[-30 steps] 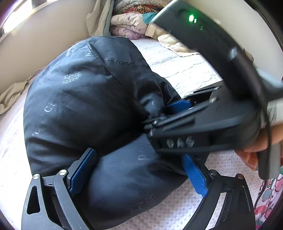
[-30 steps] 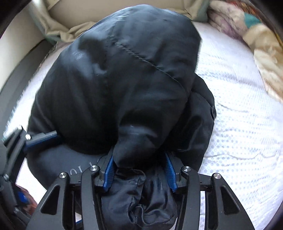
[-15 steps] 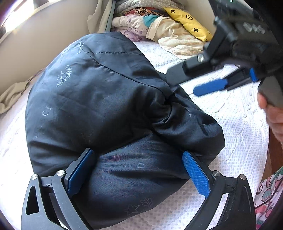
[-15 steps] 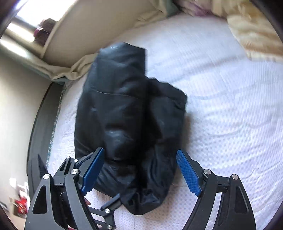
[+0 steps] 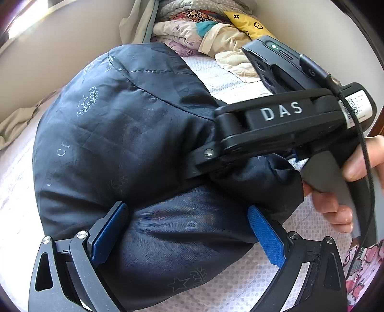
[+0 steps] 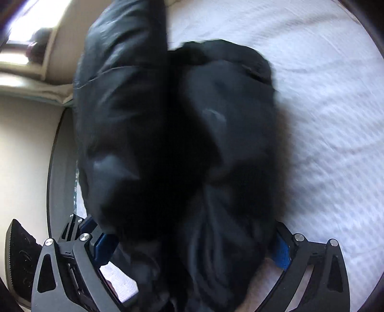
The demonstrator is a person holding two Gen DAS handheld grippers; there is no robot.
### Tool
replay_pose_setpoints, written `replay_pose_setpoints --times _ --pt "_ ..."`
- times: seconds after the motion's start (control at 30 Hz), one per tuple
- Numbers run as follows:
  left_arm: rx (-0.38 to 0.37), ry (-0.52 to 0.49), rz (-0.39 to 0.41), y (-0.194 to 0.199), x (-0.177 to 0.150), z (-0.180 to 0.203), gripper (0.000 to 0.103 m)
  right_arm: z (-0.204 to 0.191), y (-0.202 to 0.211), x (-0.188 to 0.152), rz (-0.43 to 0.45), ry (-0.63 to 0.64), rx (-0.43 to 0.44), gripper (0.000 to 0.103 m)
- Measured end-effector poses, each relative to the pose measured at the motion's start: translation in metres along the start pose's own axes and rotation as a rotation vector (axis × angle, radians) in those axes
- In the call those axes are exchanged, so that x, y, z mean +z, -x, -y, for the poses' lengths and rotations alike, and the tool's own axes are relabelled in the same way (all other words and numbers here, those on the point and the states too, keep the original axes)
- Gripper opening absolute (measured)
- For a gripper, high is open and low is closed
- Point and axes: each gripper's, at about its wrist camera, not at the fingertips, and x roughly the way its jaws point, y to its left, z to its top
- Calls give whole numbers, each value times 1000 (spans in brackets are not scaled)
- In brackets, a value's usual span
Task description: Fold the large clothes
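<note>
A dark navy puffer jacket lies bundled on a white mattress. It also fills the right wrist view, blurred. My left gripper is open wide, its blue pads on either side of the jacket's lower roll. My right gripper is open wide, its jaws straddling the near end of the jacket. In the left wrist view the right gripper's black body presses down into the jacket from the right, held by a hand.
A pile of folded bedding and a yellow pillow lies at the head of the mattress. A beige wall runs along the far left. The dark bed frame edge borders the mattress on the left.
The right gripper let go of the jacket, lifted away with its jaws open, then came back down over the jacket's end. The left gripper has stayed open around the lower roll.
</note>
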Motion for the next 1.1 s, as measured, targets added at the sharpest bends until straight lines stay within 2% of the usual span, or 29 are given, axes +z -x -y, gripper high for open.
replay_pose_setpoints --times 0.1,0.23,0.4,0.43,0.53,0.7,0.87,1.0,1.1 --pt "13 2 -5 0 0 -1 100 -8 -10 2 12 63 19 92" --pt "7 28 -8 5 3 -3 99 -13 -20 5 -7 61 58 78" --pt "-63 113 -13 25 9 -7 99 -3 -19 10 -22 42 89 74" --pt "-94 149 -17 32 11 -13 99 9 -6 15 -24 39 94 74" --pt "-176 259 -16 55 12 -37 99 12 -4 18 -26 28 97 74" --pt "-256 476 -4 97 -2 -112 102 22 -2 14 -19 18 93 74" --pt "-288 645 -101 76 -33 -177 102 27 -2 7 -15 11 100 74" --pt "-363 787 -158 42 -60 -193 102 33 2 3 -14 6 108 74" --pt "-427 764 -168 27 -56 -184 102 40 2 2 -12 1 116 74"
